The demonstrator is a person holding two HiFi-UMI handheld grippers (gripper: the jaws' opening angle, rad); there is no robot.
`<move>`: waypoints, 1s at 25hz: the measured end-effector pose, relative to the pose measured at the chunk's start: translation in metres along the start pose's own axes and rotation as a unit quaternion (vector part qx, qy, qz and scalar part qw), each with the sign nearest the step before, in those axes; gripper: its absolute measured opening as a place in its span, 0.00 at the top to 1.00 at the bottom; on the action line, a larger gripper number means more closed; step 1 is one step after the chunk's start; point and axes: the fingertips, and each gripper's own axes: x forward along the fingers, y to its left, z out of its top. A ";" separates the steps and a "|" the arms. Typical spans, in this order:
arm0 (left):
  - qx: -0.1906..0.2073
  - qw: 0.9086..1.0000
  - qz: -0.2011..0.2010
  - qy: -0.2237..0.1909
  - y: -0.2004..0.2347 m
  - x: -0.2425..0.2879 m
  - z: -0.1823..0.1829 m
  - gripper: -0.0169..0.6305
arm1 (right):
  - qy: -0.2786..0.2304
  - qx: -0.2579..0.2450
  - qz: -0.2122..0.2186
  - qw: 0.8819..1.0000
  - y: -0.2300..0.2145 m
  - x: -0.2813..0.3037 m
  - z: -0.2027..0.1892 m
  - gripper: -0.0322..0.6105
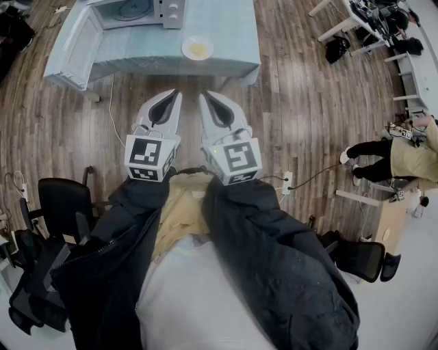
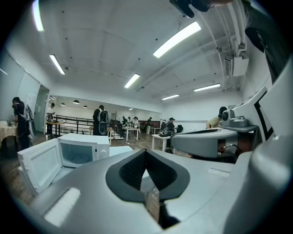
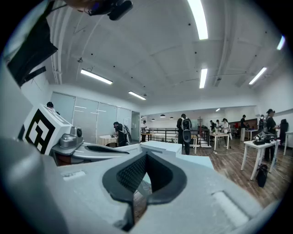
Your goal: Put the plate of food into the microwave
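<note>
A white plate of yellow food (image 1: pixel 198 48) lies near the front edge of a light blue table (image 1: pixel 233 41) in the head view. The white microwave (image 1: pixel 137 11) stands at the table's far left with its door (image 1: pixel 76 42) swung wide open; it also shows in the left gripper view as the microwave (image 2: pixel 78 153). My left gripper (image 1: pixel 174 96) and right gripper (image 1: pixel 205 98) hover side by side over the wooden floor, short of the table. Both are shut with nothing between the jaws. The left gripper (image 2: pixel 145 153) and right gripper (image 3: pixel 146 157) each point toward the table.
Black office chairs (image 1: pixel 48 225) stand at my left and another chair (image 1: pixel 359 256) at my right. A seated person (image 1: pixel 400 154) is at the right by a small desk. A cable (image 1: pixel 113 109) trails down from the table. Several people stand far back in the room.
</note>
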 end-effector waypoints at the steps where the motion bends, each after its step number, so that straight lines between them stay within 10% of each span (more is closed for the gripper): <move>1: 0.000 1.000 -0.001 0.000 0.001 0.000 0.000 0.98 | -0.001 -0.001 0.002 1.000 0.001 0.001 0.000 0.96; 25: -0.027 0.999 -0.007 0.046 0.041 -0.061 -0.046 0.98 | 0.032 0.034 0.012 0.999 0.078 0.013 -0.038 0.96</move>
